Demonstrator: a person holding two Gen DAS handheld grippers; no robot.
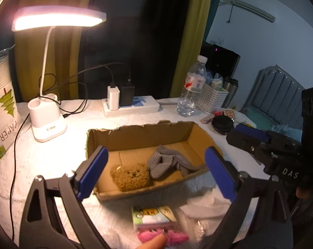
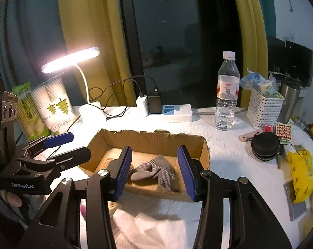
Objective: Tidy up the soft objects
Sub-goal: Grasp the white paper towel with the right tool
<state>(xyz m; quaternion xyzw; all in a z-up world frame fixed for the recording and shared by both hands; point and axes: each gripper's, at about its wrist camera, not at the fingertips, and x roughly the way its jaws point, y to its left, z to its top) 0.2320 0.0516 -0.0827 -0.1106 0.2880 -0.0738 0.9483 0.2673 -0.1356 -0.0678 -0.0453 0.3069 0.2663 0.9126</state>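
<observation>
I have both grippers hanging just short of the cardboard box [image 1: 139, 137], pitched down toward it, and both are released: the left gripper [image 1: 156, 172] spread wide with nothing between its blue pads, the right gripper [image 2: 155, 171] about half spread and likewise empty. The soft things lie on the box floor: a brown plush bear [image 1: 129, 176], nubbly and rounded, near the front wall at about 7 o'clock, and a grey knitted sock [image 1: 166, 162], ribbed and crumpled, touching it on the 3 o'clock side. I judge the box serves as the collecting bin, its top edge torn ragged and its walls low, so dropping cloth in from above is easy. Outside it, at 6 o'clock in the left view, a pink fluffy piece [image 1: 152, 236] lies by a small printed packet [image 1: 154, 215] on the white quilted tablecloth [image 1: 52, 161], with a fingertip [image 1: 154, 243] beside it; that fluffy piece looks like my next pickup. The lit desk lamp [image 1: 49, 126] stands at 10 o'clock, clear of my reach.
</observation>
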